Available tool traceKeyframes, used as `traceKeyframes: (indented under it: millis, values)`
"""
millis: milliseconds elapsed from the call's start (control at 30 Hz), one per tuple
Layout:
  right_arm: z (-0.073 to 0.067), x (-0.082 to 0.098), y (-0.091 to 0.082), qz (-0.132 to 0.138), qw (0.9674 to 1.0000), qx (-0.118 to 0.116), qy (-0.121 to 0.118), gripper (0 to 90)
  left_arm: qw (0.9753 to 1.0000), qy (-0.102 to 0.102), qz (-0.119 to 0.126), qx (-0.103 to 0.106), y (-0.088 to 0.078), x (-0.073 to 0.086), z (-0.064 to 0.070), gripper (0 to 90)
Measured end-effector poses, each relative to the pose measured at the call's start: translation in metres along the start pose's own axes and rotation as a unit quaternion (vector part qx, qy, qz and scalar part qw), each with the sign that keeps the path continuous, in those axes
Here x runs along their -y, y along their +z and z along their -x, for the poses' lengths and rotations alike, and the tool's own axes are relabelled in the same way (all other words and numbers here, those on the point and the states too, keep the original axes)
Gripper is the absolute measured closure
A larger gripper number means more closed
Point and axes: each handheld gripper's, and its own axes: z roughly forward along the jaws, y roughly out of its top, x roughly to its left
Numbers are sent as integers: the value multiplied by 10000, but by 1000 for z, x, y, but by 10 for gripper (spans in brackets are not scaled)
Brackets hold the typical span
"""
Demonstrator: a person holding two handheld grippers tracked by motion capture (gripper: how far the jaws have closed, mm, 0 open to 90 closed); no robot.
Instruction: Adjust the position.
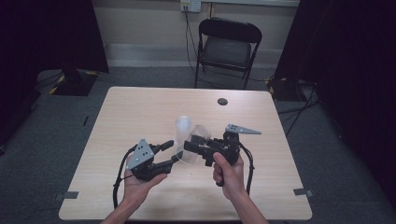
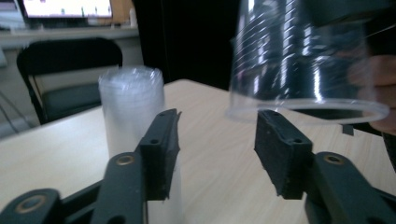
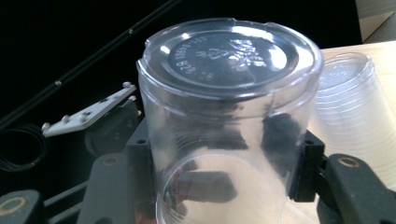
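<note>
We grip one clear cup (image 3: 224, 121) in the right gripper (image 3: 224, 172) — left gripper (image 2: 217, 144) gapes empty beside the cup stack (image 2: 133, 109); next, likely set it down.

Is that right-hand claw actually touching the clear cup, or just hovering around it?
Touching. In the right gripper view, the right gripper has a black pad pressed against each side of the clear cup, which is lifted off the table.
</note>
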Motion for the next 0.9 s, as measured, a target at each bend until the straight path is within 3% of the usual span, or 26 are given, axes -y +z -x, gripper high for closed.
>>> traceKeyframes:
  millis: [67, 200, 533, 900]
  values:
    - [2, 0, 1, -14, 9998, -73, 172, 422, 9999, 89, 109, -47, 2, 0, 2, 520]
    - [6, 2, 4, -100, 9991, -106, 404, 422, 9995, 77, 278, -98, 6, 2, 3, 546]
    - [8, 3, 7, -178, 9975, -159, 669, 429, 9972, 409, 604, -190, 14, 1, 12, 613]
    - [9, 4, 11, -218, 9948, -292, 949, 438, 9933, 590, 936, -342, 15, 3, 16, 683]
